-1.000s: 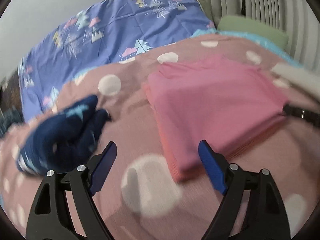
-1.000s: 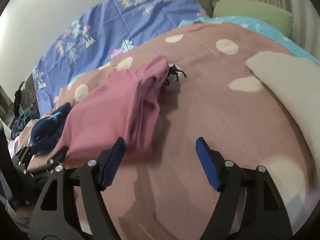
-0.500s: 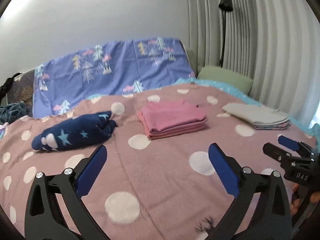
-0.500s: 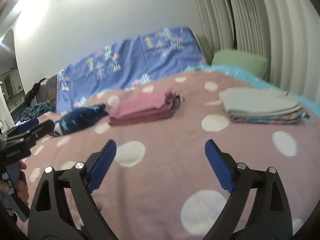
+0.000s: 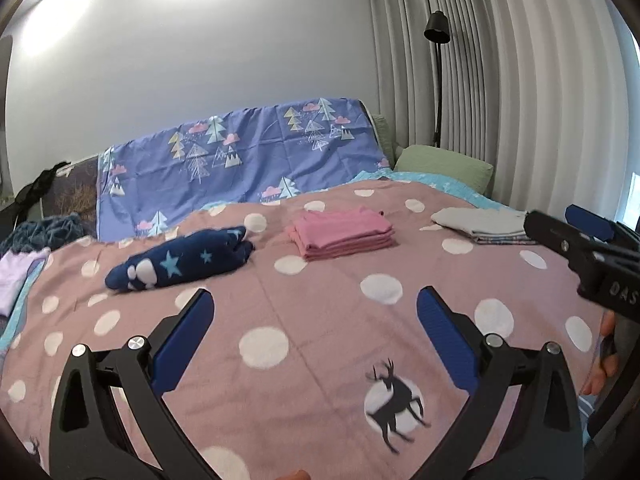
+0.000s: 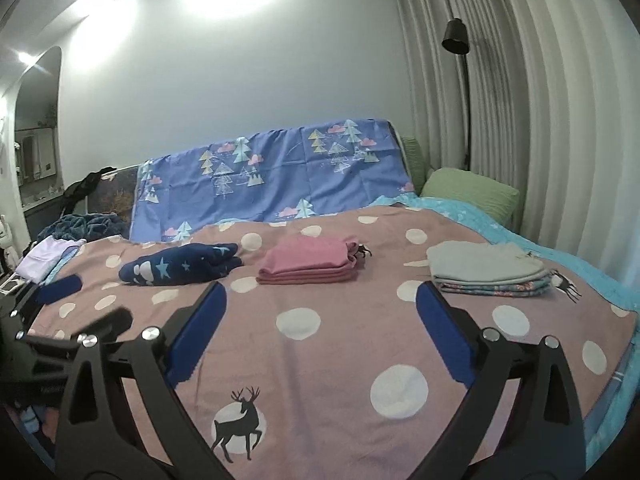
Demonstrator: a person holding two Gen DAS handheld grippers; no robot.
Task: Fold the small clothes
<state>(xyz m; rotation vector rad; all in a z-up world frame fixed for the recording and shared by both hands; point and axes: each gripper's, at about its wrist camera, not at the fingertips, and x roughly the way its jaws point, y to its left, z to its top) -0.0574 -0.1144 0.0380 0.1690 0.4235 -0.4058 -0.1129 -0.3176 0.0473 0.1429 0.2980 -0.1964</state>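
I have the left claw (image 5: 316, 336) spread wide and gripping nothing, hovering above the pink bedspread with white polka dots (image 5: 328, 320). My right claw (image 6: 320, 328) is likewise splayed apart and empty, above the same bedspread near its printed black deer (image 6: 240, 420). The folded pink garment (image 5: 342, 232) lies flat in a neat layered stack on the middle of the bed, well apart from both claws. To its left rests a rumpled navy fleece piece with pale stars (image 5: 180, 264), near but not touching it. To its right sits a folded grey garment on a patterned stack (image 6: 488, 272), beside the turquoise edge of the bed. Behind them hangs a blue sheet printed with trees (image 6: 272, 172), with a green pillow (image 6: 472, 192) at its right.
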